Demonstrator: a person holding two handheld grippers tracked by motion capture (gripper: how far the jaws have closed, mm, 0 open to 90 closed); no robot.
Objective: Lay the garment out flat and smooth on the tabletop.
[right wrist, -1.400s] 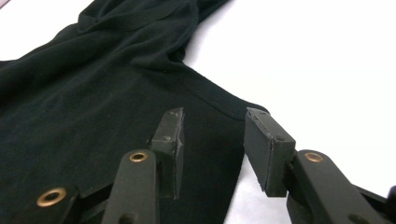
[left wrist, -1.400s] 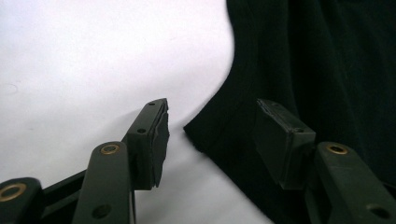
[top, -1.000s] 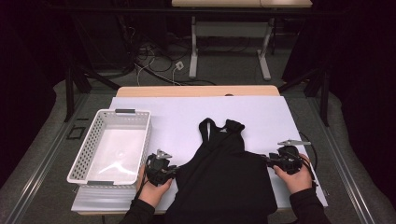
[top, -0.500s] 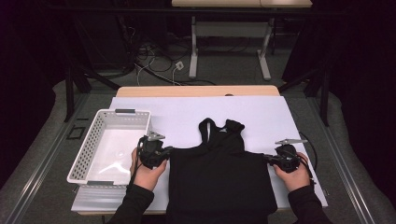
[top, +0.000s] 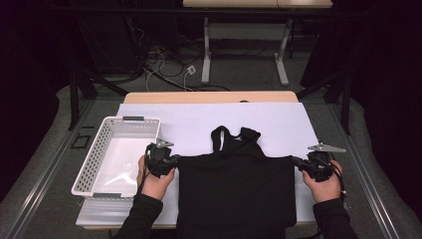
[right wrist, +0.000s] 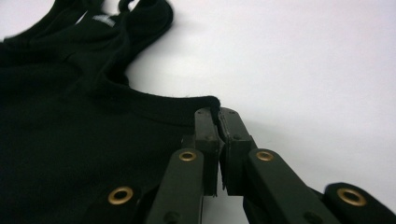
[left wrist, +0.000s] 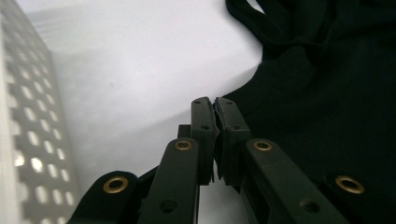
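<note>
A black tank top (top: 236, 189) lies on the white table cover (top: 199, 119), straps toward the far side and hem hanging off the near edge. My left gripper (top: 177, 161) is shut on its left upper corner, below the armhole. In the left gripper view the jaws (left wrist: 215, 105) pinch the fabric edge of the tank top (left wrist: 317, 93). My right gripper (top: 295, 160) is shut on the opposite corner. The right gripper view has its jaws (right wrist: 218, 114) closed over the hemmed edge of the tank top (right wrist: 70, 140). The cloth is stretched straight between the two grippers.
A white perforated basket (top: 124, 119) stands at the left of the table, close beside my left hand; its wall (left wrist: 28, 140) fills the left side of the left gripper view. Bare white cover lies beyond the straps. Cables and table legs are on the floor behind.
My left hand has moved away from the near edge with the cloth corner. The right hand has risen slightly. The top's upper edge is now pulled wide and straight.
</note>
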